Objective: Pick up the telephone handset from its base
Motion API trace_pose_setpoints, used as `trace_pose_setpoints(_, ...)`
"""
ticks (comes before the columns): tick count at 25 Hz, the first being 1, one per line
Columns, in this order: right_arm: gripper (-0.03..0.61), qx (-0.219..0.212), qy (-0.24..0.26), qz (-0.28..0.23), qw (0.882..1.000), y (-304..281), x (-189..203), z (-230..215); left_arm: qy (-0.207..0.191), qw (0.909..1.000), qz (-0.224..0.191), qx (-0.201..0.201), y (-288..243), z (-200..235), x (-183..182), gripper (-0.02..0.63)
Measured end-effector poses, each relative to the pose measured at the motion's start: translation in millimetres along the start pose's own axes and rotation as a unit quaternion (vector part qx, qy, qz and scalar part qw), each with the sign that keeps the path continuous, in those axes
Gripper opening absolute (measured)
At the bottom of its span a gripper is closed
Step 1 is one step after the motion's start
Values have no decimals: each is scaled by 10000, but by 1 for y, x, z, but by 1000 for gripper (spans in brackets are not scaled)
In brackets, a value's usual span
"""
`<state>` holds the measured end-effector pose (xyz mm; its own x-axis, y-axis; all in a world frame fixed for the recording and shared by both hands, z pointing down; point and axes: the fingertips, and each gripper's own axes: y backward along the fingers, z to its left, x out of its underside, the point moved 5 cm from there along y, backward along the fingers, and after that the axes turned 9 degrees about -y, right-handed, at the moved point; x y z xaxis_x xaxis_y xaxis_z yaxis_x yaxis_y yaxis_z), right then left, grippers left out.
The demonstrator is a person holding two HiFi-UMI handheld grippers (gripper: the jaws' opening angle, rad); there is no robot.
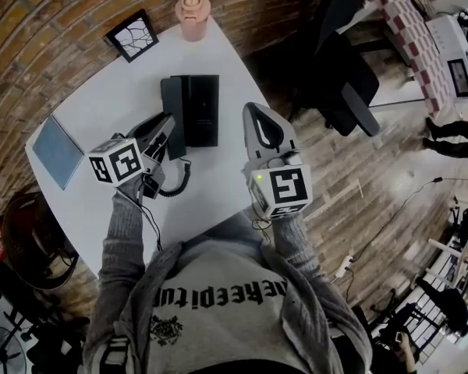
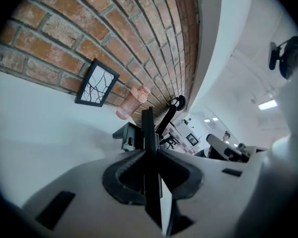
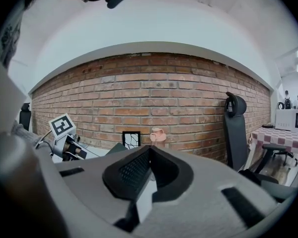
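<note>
The black telephone base lies on the white table. The black handset runs along the base's left side, and my left gripper is shut on its near part. In the left gripper view the handset stands edge-on between the pads, with the base beyond it. A coiled cord hangs from the handset's near end. My right gripper hovers to the right of the base, shut and empty; in the right gripper view its jaws meet with nothing between them.
A framed picture and a pink cup stand at the table's far edge against the brick wall. A blue-grey pad lies at the left. A black office chair stands right of the table.
</note>
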<state>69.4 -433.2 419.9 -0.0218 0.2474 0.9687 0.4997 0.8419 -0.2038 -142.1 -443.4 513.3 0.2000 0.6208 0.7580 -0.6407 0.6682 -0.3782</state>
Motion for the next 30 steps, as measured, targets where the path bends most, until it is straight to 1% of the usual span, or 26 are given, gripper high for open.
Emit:
trace_pose_setpoints(6,3,4,94,-82,9999,18,-7,16,-399,9984,-389,-128,32,-19,-13,71)
trace_pose_setpoints(11,3,22,192,-168,9997,34,-13,30,-764,9939,-757,-237,61,-37,-25,71)
trace_pose_setpoints(20,3,112,343,-392,9986,72,-29,53,-1333,9793,-1350,-711,119,-68,-39,71)
trace_pose_setpoints(25,3,194,400,-528,9976,92,-35,65,-1453,9736,-1584,-765,147,-80,-39,71)
trace_pose_setpoints(30,3,282,493,-644,9963,116,-41,78,-1683,9652,-1789,-902,177,-95,-38,71)
